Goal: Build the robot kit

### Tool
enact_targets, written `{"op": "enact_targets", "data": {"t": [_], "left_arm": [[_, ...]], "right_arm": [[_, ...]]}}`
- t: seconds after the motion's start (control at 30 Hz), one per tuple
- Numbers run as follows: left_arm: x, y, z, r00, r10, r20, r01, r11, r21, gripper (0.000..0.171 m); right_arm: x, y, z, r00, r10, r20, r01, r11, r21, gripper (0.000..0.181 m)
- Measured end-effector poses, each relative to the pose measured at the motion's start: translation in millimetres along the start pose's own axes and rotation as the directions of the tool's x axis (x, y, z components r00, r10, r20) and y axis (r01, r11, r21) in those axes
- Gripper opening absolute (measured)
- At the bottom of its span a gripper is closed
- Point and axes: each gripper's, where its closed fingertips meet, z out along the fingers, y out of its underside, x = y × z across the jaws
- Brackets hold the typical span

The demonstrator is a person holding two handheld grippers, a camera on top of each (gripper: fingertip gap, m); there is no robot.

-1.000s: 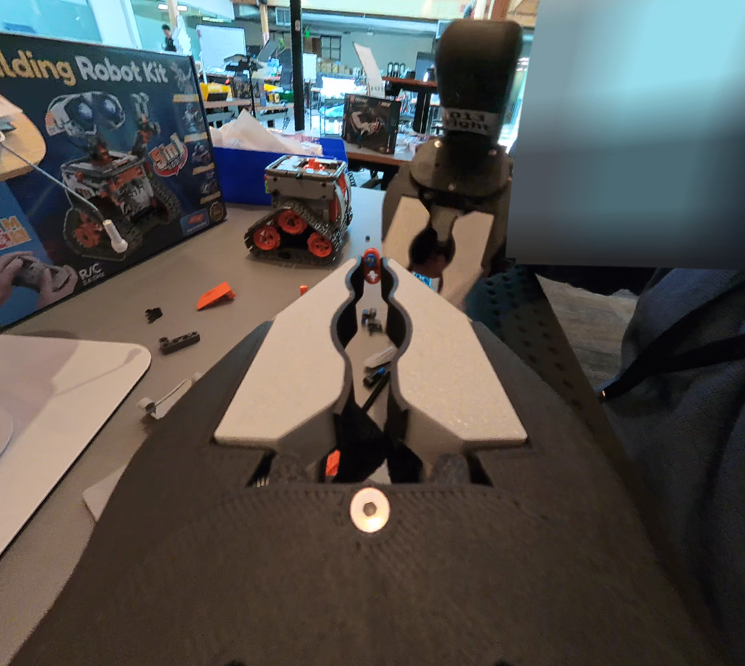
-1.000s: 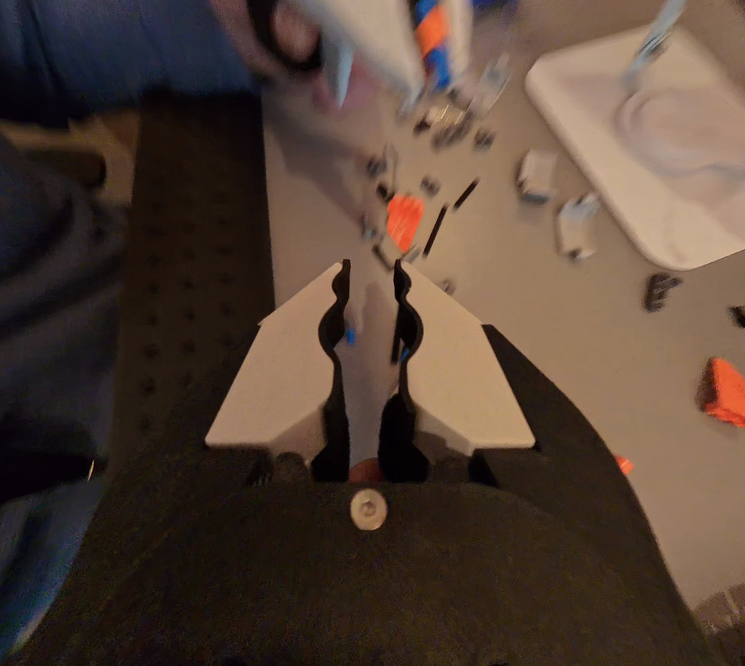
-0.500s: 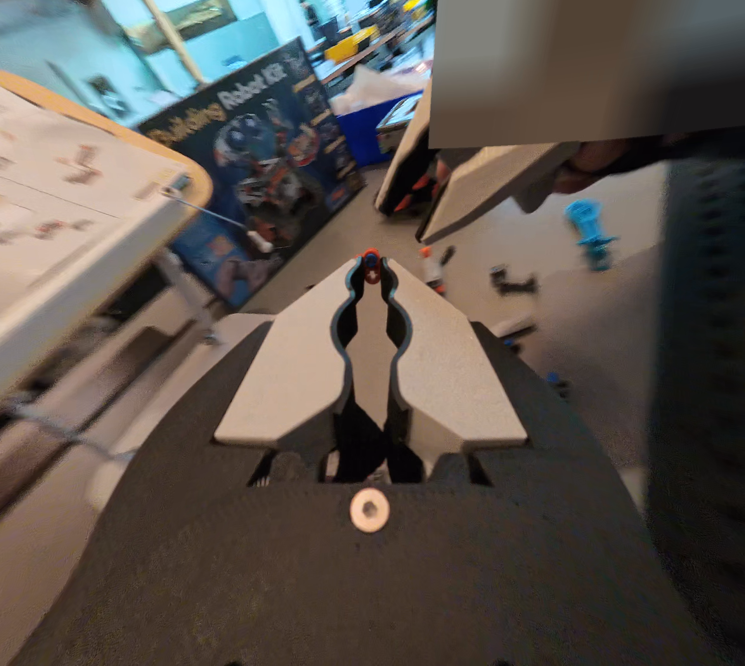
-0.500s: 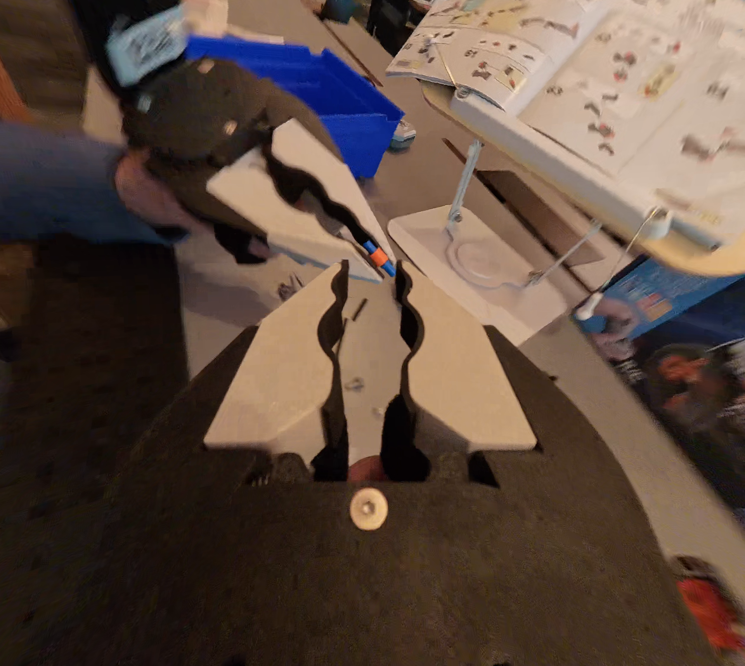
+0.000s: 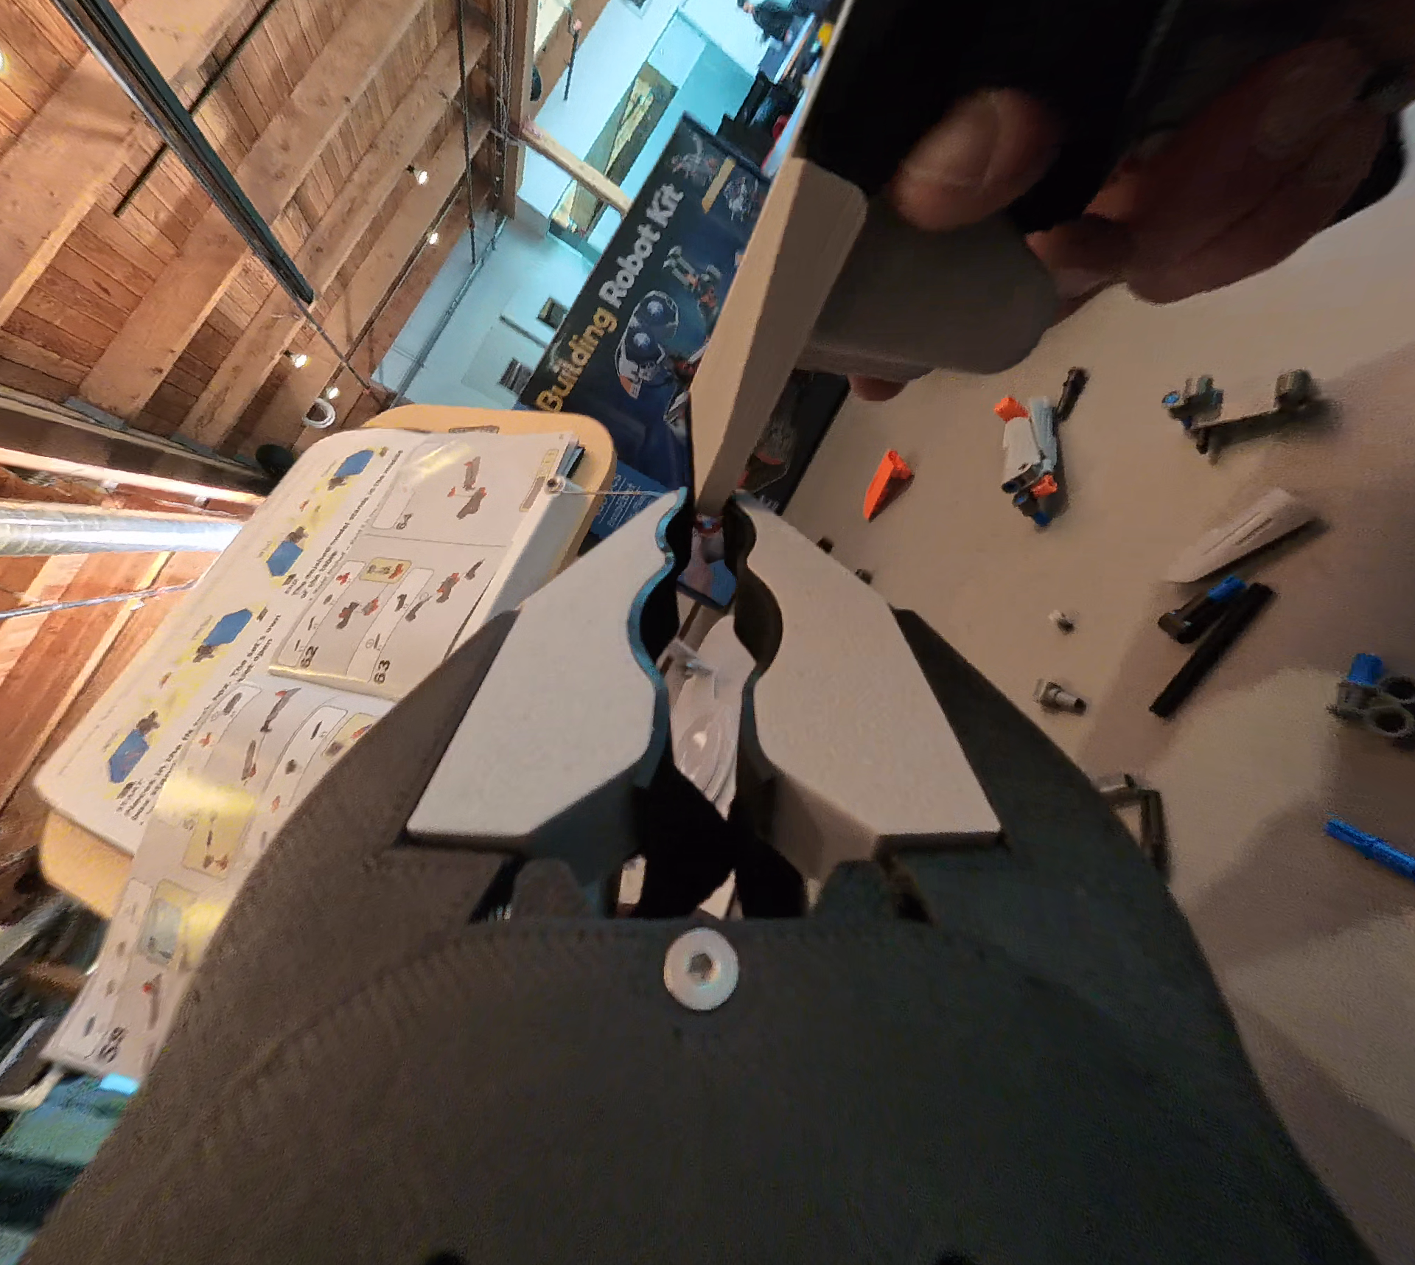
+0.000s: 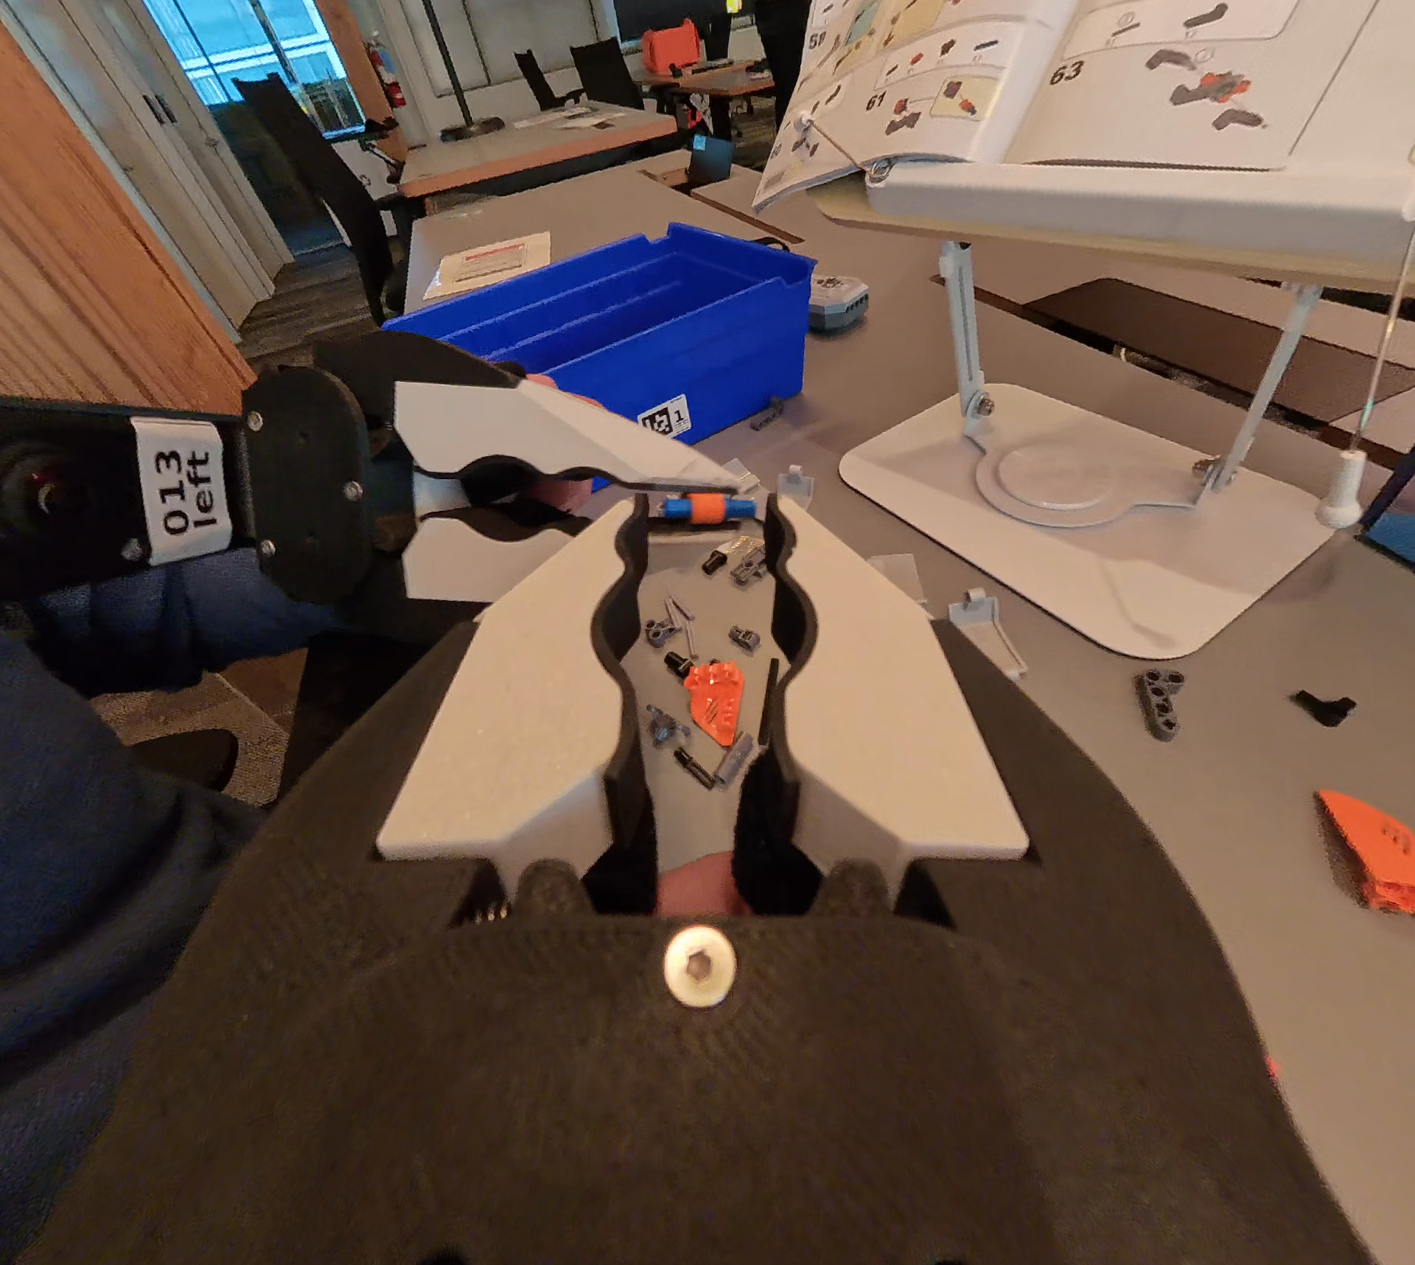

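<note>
Just L tongs point(image 6: 735, 501) w/ pin point(image 6: 700, 510), between R tongs point(image 6: 700, 516) tips.

Right gripper point(image 5: 708, 497) hides most of the small orange part point(image 5: 706, 523) at the left gripper point(image 5: 704, 520) tips, instruction booklet point(image 6: 1072, 3) runs off frame top and right, distant desks point(image 6: 536, 144) too small to read.

1. The left claw point(image 6: 693, 501) is clamped on a small plastic pin with blue ends and an orange middle point(image 6: 703, 510), which lies level above the grey counter point(image 6: 1148, 807).
2. The pin sits between the parted tips of the right claw point(image 6: 703, 516); contact with them cannot be told.
</note>
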Motion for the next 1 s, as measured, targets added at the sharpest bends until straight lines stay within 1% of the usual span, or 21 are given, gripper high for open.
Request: {"op": "enact_targets", "data": {"t": [0.07,0.13,0.2,0.4,0.47,0.57,0.73,0.87,0.97,1.0], "left_arm": [[1.2,-3.9,-0.9,1.0,-0.003,-0.001,0.003,1.0,0.022,0.005],[0.7,-6.0,-1.2,1.0,-0.006,0.002,0.006,1.0,0.028,0.005],[1.4,-5.4,-1.1,1.0,0.003,0.005,-0.003,1.0,0.03,0.005],[-2.3,-11.6,-3.5,0.998,0.035,0.058,-0.037,0.998,0.043,0.005],[-3.3,-13.8,-4.1,0.997,0.027,0.068,-0.03,0.998,0.054,0.005],[-3.6,-14.9,-4.4,0.998,0.01,0.066,-0.015,0.997,0.07,0.005],[-5.1,-19.7,-6.8,0.997,-0.001,0.071,-0.006,0.995,0.1,0.005],[-4.7,-19.7,-8.3,0.999,-0.015,0.048,0.009,0.992,0.127,0.006],[-1.6,-24.7,-13.0,0.999,-0.033,-0.011,0.035,0.983,0.182,0.012],[-1.2,-28.0,-16.0,0.999,-0.024,-0.021,0.028,0.978,0.207,0.012]], "right_arm": [[1.4,-1.1,-2.6,1.0,-0.026,0.011,0.026,1.0,0.002,0.031],[-3.8,-2.2,-3.2,0.998,-0.055,0.037,0.054,0.998,0.015,0.023],[-3.6,-1.3,-3.0,0.997,-0.059,0.041,0.058,0.998,0.013,0.022],[-7.6,-6.8,-5.9,0.997,-0.022,0.073,0.016,0.997,0.079,0.022],[-9.2,-8.4,-6.8,0.995,-0.006,0.103,-0.004,0.995,0.1,0.022],[-10.6,-9.4,-7.3,0.994,-0.022,0.107,0.01,0.994,0.112,0.022],[-14.8,-12.9,-11.4,0.984,0.006,0.178,-0.034,0.988,0.153,0.022],[-15.0,-16.0,-17.1,0.975,0.022,0.22,-0.059,0.985,0.165,0.021],[-19.0,-14.7,-22.6,0.959,0.021,0.283,-0.063,0.988,0.141,0.022],[-23.0,-13.0,-25.1,0.945,0.023,0.325,-0.066,0.99,0.124,0.022]]}}
